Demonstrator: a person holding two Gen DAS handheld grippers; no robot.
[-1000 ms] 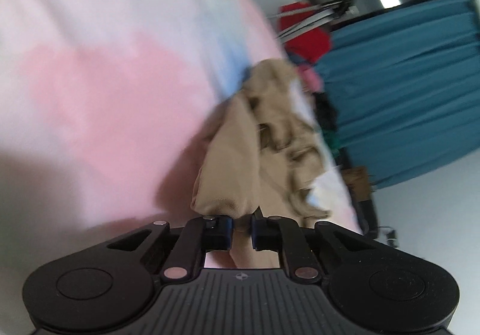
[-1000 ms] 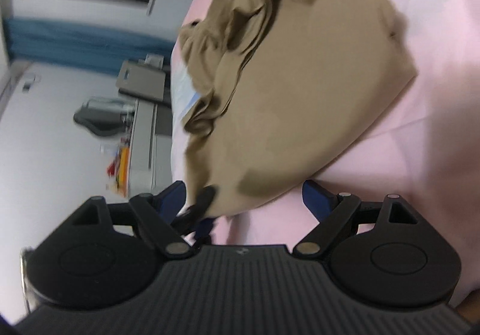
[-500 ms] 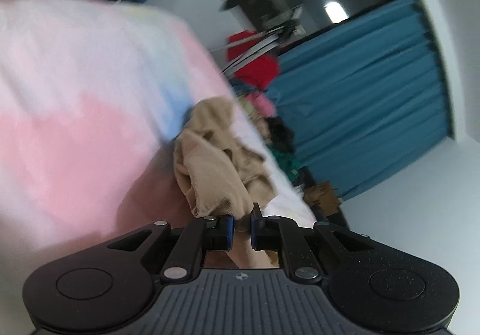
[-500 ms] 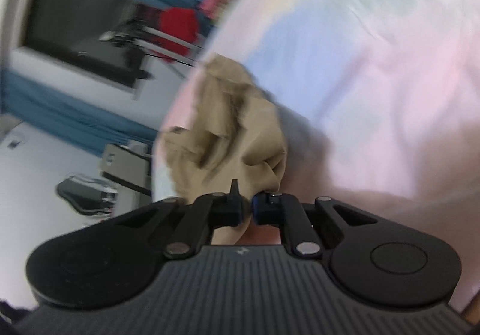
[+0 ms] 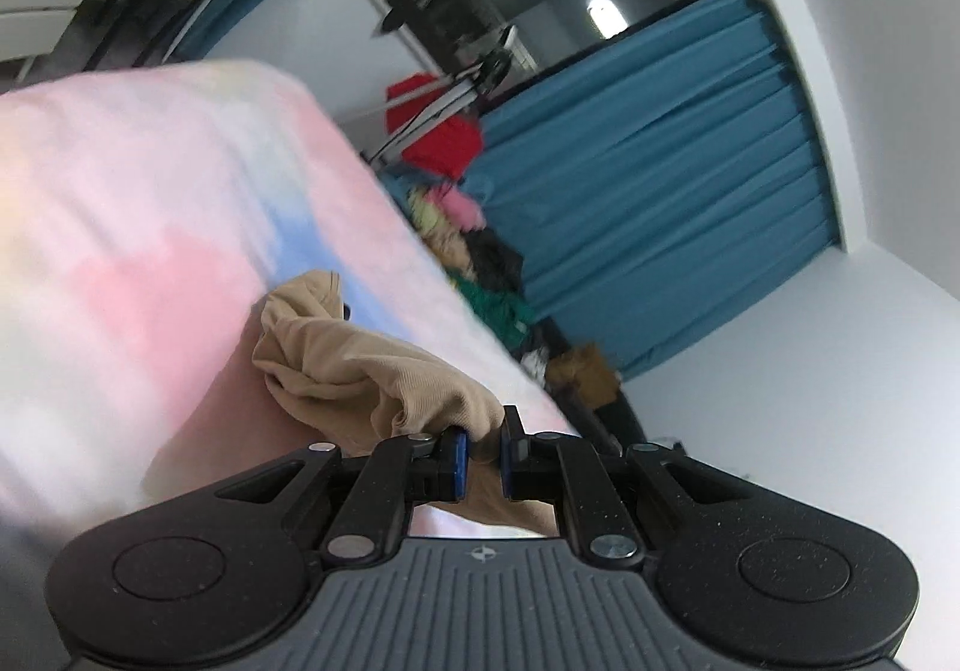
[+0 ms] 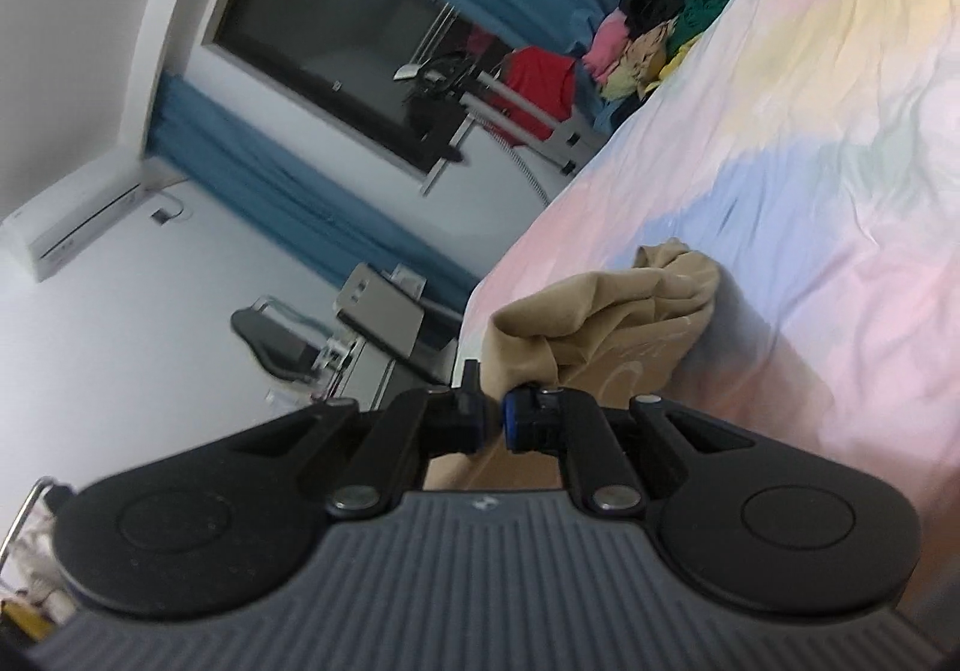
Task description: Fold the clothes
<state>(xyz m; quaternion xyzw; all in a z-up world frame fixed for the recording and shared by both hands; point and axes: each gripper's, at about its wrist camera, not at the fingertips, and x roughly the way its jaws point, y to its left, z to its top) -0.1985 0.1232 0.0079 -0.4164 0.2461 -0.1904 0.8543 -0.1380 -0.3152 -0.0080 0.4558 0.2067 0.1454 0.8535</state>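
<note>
Garment: we hold one tan garment [image 5: 366, 365], bunched, partly raised above the bed [image 6: 840, 143].
Left gripper [image 5: 482, 458]: our jaws pinch a tan edge.
Right gripper [image 6: 493, 422]: our jaws pinch another edge of it.
Bedsheet: pastel, wrinkled, under the hanging cloth.
Clothes pile [image 6: 666, 29]: mixed colours, at the bed's far end, well apart.
Progress: we judge folding barely begun; no neat fold shows, the garment needs spreading, and the pile waits.
</note>
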